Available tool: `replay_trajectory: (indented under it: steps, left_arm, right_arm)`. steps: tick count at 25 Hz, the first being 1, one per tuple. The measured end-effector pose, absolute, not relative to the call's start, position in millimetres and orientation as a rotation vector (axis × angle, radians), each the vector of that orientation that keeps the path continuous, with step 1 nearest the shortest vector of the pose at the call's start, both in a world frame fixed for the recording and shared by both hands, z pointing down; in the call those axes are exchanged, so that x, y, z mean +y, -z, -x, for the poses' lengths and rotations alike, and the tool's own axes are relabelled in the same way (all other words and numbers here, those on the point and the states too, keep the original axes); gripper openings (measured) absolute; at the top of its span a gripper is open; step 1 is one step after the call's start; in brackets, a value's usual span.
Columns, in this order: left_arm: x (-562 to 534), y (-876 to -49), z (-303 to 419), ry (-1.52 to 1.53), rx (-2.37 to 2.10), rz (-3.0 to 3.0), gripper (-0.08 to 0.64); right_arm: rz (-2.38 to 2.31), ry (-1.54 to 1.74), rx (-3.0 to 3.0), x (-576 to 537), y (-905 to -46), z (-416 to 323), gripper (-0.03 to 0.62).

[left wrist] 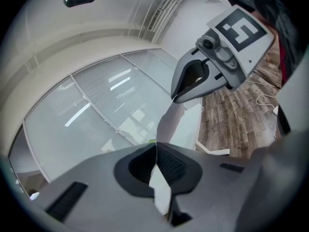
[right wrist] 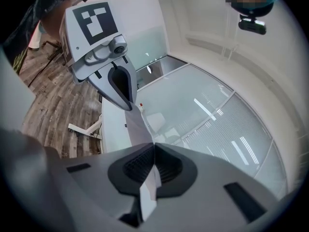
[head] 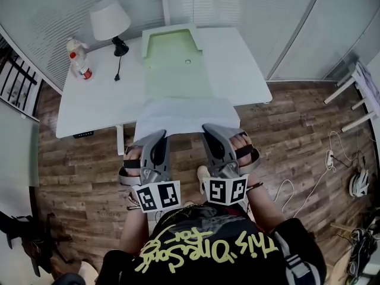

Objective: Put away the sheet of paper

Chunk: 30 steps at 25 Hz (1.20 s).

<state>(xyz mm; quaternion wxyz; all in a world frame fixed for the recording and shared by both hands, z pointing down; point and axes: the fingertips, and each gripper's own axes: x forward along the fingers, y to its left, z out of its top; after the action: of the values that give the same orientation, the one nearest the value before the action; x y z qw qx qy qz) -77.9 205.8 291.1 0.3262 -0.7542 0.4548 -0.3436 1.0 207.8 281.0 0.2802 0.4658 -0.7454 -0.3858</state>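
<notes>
1. Hidden behind the sheet of paper [head: 185, 116]: middle stretch of the near edge of the table [head: 83, 108].
2. Too small to read: print on the spray bottle [head: 79, 62].
3. Cut off at the head view's right edge: a white frame [head: 356, 97].

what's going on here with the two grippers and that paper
A person holds a gripper in each hand. The left gripper and the right gripper both have their jaws shut on the near edge of a white sheet of paper. The sheet spans between them at the front of the white table, with its far edge by what looks like a pale green folder. The sheet is not put away yet.
</notes>
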Motion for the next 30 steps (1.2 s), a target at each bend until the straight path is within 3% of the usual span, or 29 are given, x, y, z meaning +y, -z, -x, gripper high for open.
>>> replay_trajectory:
  steps: [30]
  left_arm:
    - [89,-291,42,0.953,1.310,1.933,0.009]
  right_arm:
    - [-1.141,1.082,-2.098,83,-283,-37,0.008]
